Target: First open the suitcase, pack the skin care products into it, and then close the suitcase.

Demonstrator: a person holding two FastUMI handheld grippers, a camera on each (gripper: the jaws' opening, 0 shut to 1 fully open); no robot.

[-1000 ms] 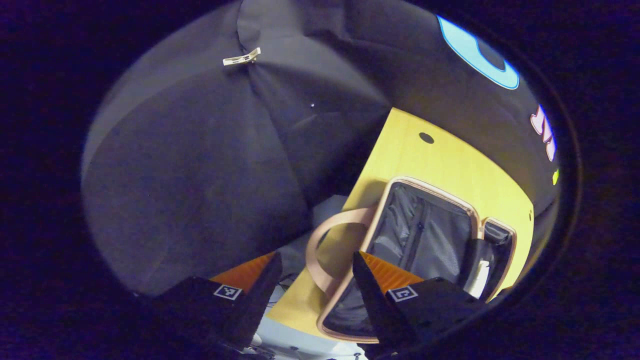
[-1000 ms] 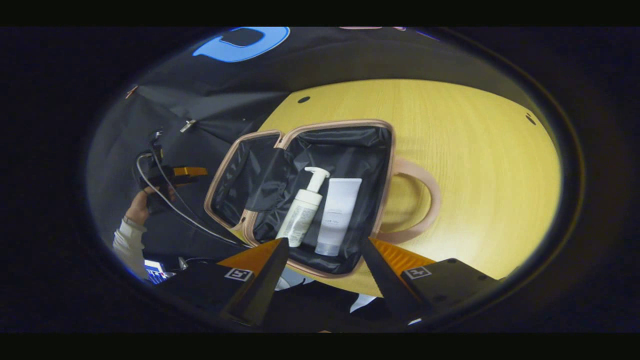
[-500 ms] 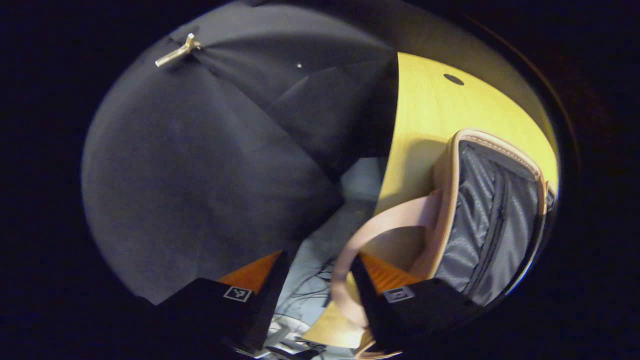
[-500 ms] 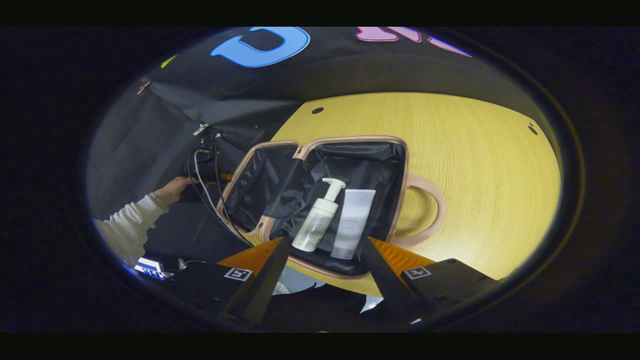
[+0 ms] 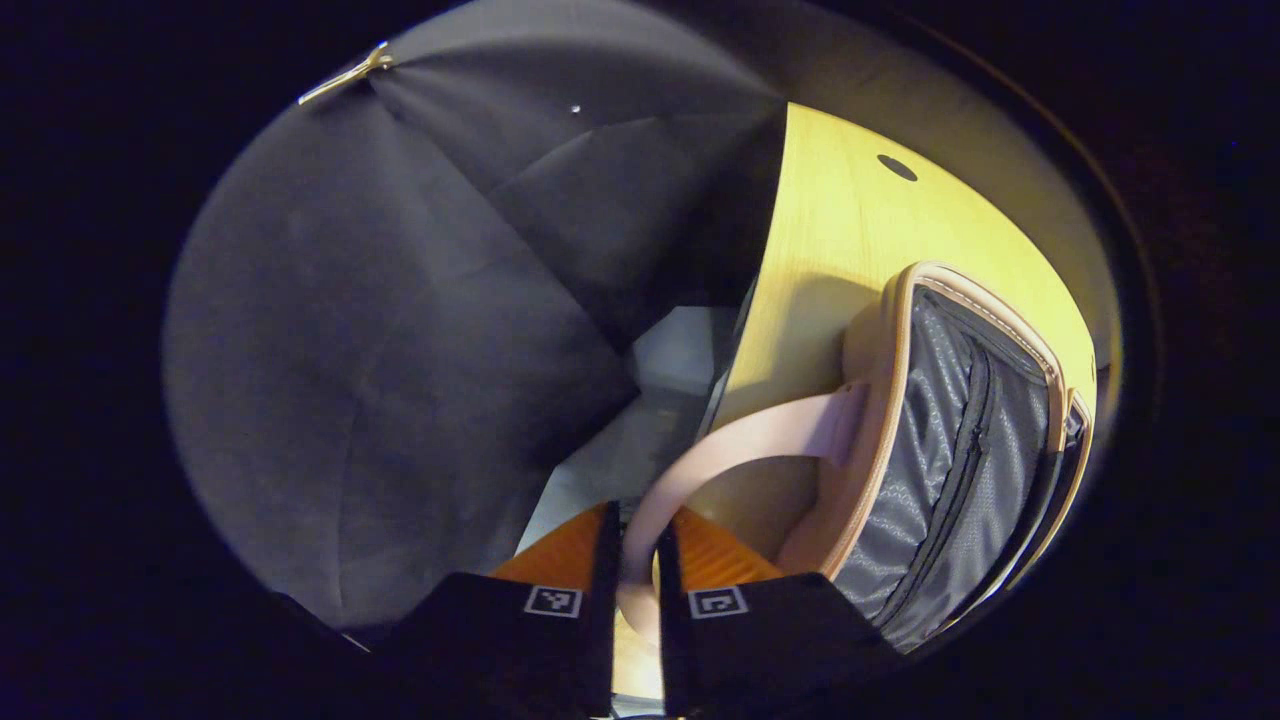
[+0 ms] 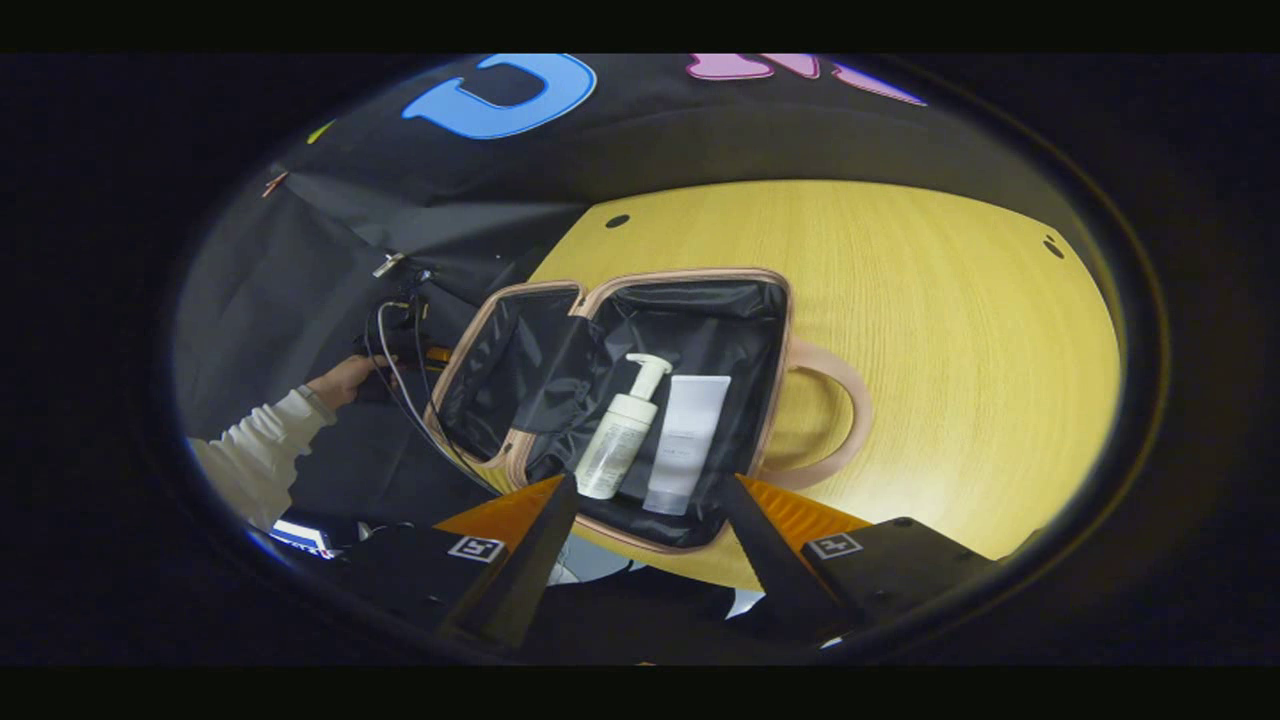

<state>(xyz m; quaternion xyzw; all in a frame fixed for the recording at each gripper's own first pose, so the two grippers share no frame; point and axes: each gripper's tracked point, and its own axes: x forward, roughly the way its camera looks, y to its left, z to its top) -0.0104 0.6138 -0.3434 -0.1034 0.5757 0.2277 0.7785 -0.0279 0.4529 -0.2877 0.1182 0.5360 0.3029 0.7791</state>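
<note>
The pink-trimmed suitcase (image 6: 690,275) lies open on the yellow table (image 6: 950,330). In its right half lie a white pump bottle (image 6: 620,435) and a white tube (image 6: 685,440), side by side. My right gripper (image 6: 648,482) hovers open just in front of that half, holding nothing. In the left gripper view, the lid half (image 5: 940,450) shows its grey zipped lining, and its pink loop handle (image 5: 740,440) runs between my fingers. My left gripper (image 5: 636,530) is shut on that handle at the table's edge. In the right gripper view it shows far left (image 6: 405,345), held by a hand (image 6: 345,375).
A white sleeve (image 6: 250,455) and dark cables (image 6: 400,400) hang left of the suitcase. The table (image 5: 830,230) ends just beside the lid handle, with pale floor (image 5: 640,450) below. A second pink handle (image 6: 850,410) lies flat to the right. Small holes (image 6: 617,220) mark the tabletop.
My left gripper slid onto the lid's loop handle and went from open to shut on it. The right gripper stays open and has hardly moved.
</note>
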